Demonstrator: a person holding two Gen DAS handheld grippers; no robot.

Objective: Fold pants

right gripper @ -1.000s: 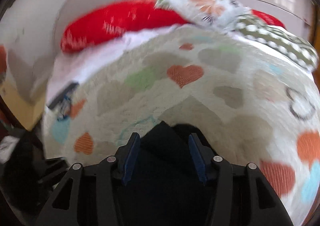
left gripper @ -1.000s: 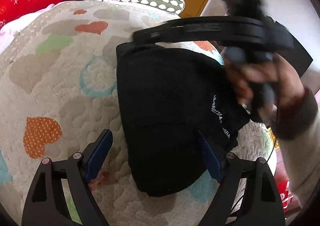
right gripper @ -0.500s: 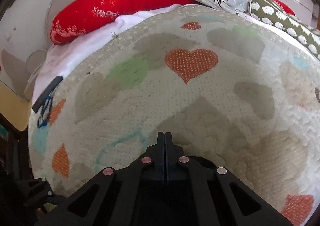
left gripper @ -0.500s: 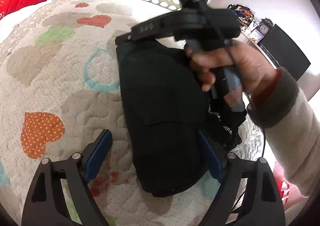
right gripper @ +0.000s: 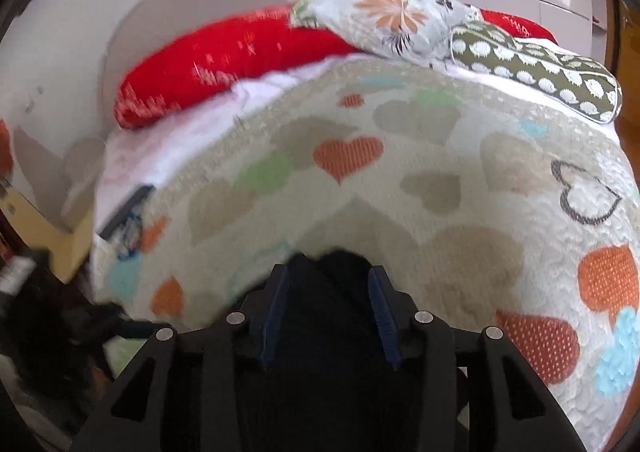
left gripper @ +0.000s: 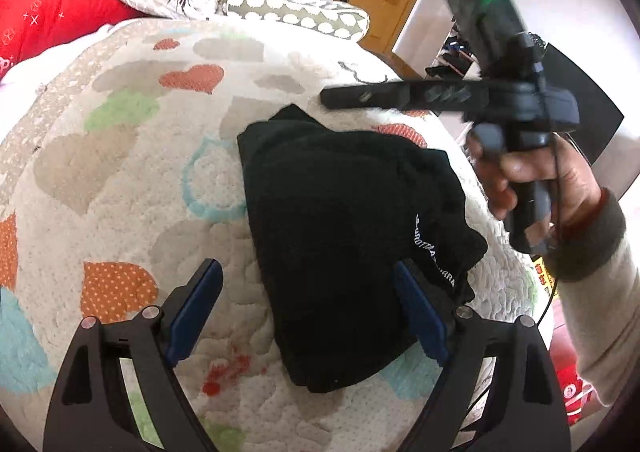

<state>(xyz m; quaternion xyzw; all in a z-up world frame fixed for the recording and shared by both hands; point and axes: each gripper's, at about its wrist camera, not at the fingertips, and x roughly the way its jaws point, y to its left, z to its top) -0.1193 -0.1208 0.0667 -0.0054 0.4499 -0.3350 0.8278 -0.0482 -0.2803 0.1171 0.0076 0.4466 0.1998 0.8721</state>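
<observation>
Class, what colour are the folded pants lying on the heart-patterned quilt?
The pants are black with small white lettering, clearest in the left wrist view.

The pants [left gripper: 340, 244] are black with small white lettering. The bedspread [left gripper: 132, 188] is cream, patterned with orange, green, tan and blue hearts. Far off lie a red pillow [right gripper: 224, 64], a floral one [right gripper: 384, 18] and an olive one with white spots [right gripper: 536, 70].
</observation>
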